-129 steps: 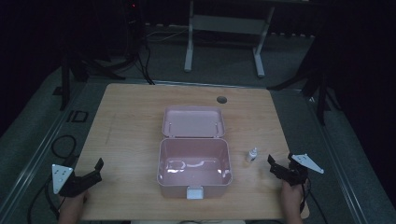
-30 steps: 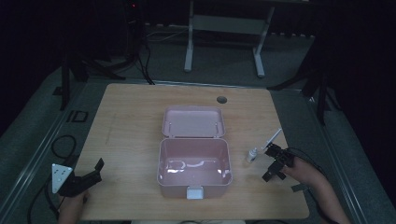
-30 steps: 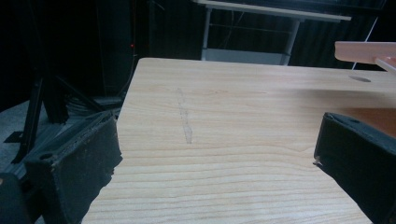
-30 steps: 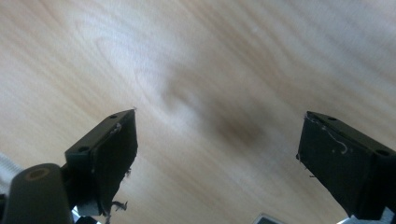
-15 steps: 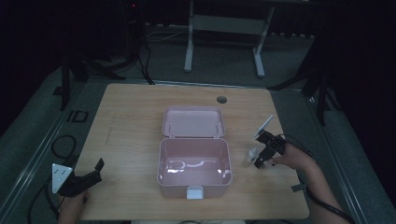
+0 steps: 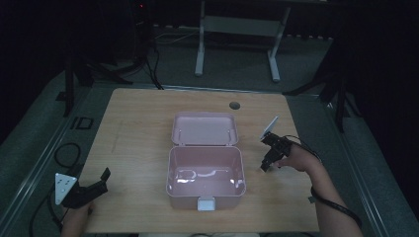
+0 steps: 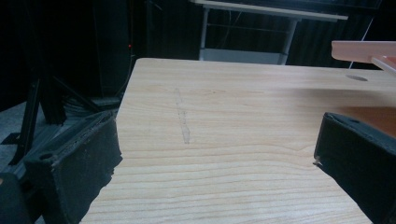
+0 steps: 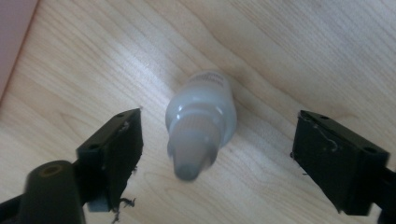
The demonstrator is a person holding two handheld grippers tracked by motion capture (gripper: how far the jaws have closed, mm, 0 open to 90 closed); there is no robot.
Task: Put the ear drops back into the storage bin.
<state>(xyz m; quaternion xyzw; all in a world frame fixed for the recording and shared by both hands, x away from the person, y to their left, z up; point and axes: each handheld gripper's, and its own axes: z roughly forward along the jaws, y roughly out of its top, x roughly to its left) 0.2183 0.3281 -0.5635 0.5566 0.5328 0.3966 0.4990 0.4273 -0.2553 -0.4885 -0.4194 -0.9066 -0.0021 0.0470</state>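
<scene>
A small white dropper bottle (image 8: 201, 123) stands upright on the wooden table (image 6: 138, 128), just right of an open pink box (image 6: 205, 150). My right gripper (image 8: 219, 128) points down over the bottle. Its jaws have just been closing, and they stand on either side of the bottle with a gap on each side. From the high view, the right gripper (image 6: 266, 165) covers the bottle. My left gripper (image 6: 103, 178) rests at the table's front left corner, open with nothing between its fingers. The left gripper (image 7: 215, 149) looks level across bare wood.
The box's lid (image 6: 205, 129) lies back flat behind the box, and the lid's edge (image 7: 364, 49) shows at the upper right of the left gripper view. A round cable hole (image 6: 234, 105) sits near the table's far edge. Stands and cables surround the table on the dark floor.
My right hand has come in from the table's right edge toward the box and now hangs over the bottle. Its jaws stand a little narrower. The left hand has kept still.
</scene>
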